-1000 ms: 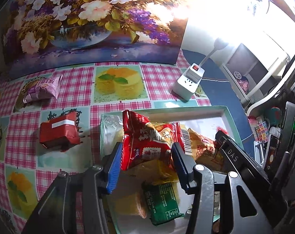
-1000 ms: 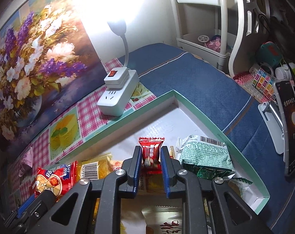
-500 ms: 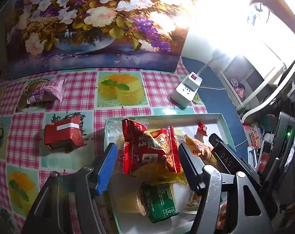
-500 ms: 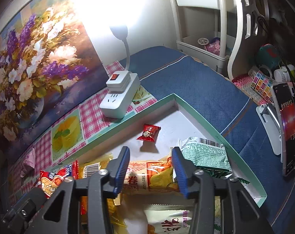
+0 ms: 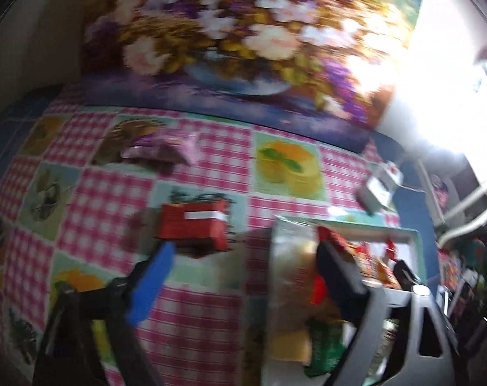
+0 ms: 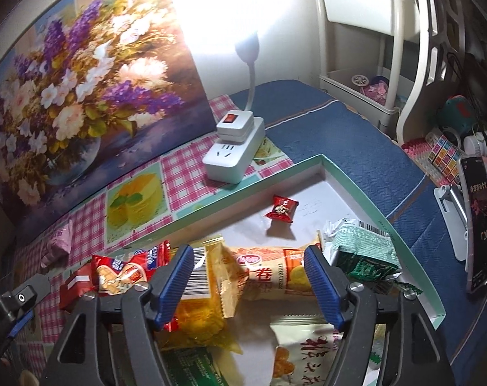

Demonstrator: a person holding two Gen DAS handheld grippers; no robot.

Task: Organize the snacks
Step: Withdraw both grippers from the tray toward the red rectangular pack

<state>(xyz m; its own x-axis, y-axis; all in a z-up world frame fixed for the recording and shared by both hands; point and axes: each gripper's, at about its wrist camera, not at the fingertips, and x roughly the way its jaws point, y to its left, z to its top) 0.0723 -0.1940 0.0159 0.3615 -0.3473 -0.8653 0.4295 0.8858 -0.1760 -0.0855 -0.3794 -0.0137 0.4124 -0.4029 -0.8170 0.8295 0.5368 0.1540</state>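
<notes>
A white tray with a green rim (image 6: 365, 186) holds several snack packs, among them a small red candy (image 6: 281, 209), an orange roll pack (image 6: 269, 273) and a green pack (image 6: 362, 251). My right gripper (image 6: 248, 281) is open and empty above the tray. My left gripper (image 5: 243, 276) is open and empty, over the tablecloth left of the tray (image 5: 365, 228), just short of a red box (image 5: 195, 222). A pink packet (image 5: 166, 149) lies farther back. The left wrist view is blurred.
A flower painting (image 6: 76, 74) stands at the back. A white power strip with a lamp (image 6: 233, 154) sits behind the tray. A phone on a stand (image 6: 478, 225) and shelves stand to the right on the blue cloth.
My right gripper let go of the small red candy in the tray, opened wide and drew back. My left gripper opened, left the red snack pack and swung left toward the red box.
</notes>
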